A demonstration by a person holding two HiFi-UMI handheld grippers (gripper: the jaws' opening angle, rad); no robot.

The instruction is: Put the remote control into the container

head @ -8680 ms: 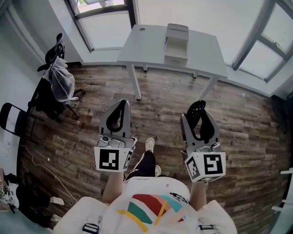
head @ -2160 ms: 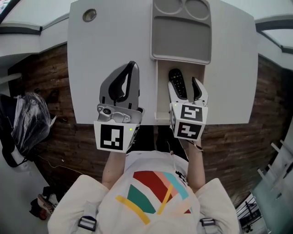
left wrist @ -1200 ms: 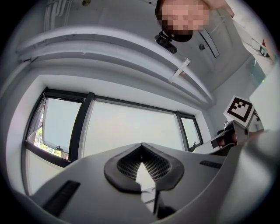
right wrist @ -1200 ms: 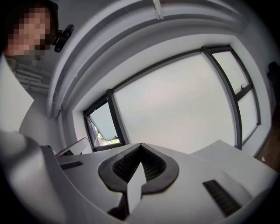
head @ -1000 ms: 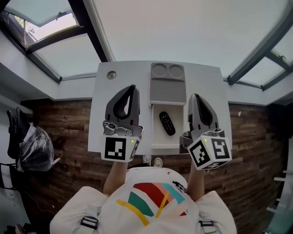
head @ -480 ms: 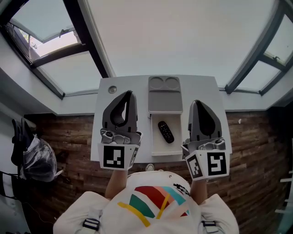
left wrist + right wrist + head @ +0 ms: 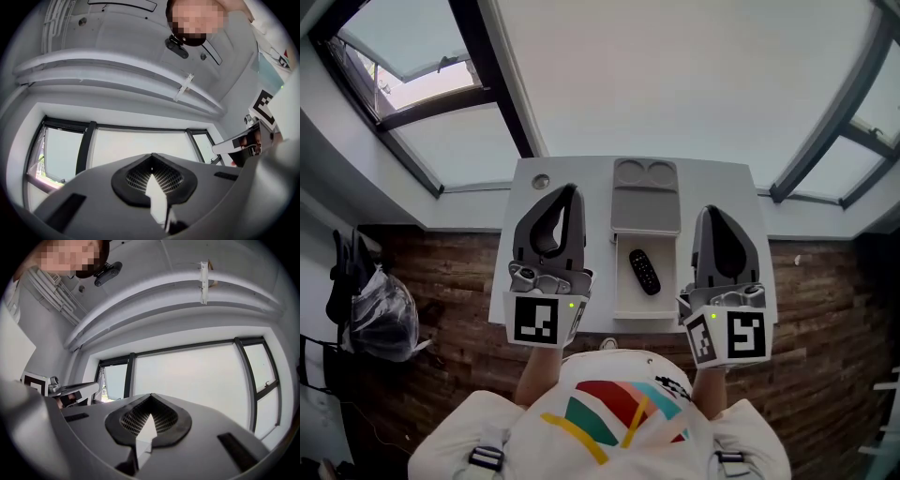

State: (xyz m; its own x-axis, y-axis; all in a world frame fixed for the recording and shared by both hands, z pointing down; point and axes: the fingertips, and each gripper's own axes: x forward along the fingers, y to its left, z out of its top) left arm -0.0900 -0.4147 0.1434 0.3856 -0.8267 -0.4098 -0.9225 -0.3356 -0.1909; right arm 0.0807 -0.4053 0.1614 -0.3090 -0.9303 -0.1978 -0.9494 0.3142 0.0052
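Down on the white worktop [image 7: 592,178], midway between the two raised tools: the container [image 7: 623,281], a pale open box with a grey lid [image 7: 645,202] laid back at its far end, two round hollows pressed into that lid. Inside the box, flat on its bottom, the black remote control [image 7: 644,272], lying slantwise, far end toward the left wall, near end toward the right wall, clear of both tools.

Left of the container, the left tongs [image 7: 569,193], jaws pressed together, nothing between them, tips aimed up and away at the windows [image 7: 140,147]. Right of the container, the right tongs [image 7: 713,214], jaws shut tight as well, empty too, likewise looking out at glass panes and white ceiling.

At the near end of each tool, a marker cube [image 7: 539,321], black-and-white squares facing up, a small green light lit on each.

Far left on the worktop, a small round hole [image 7: 541,181]. Under and around it all, brown plank floor [image 7: 459,272]; off at the left edge, a pale bag [image 7: 386,316]. Nearest of all, the person's white shirt [image 7: 609,417] with coloured stripes.
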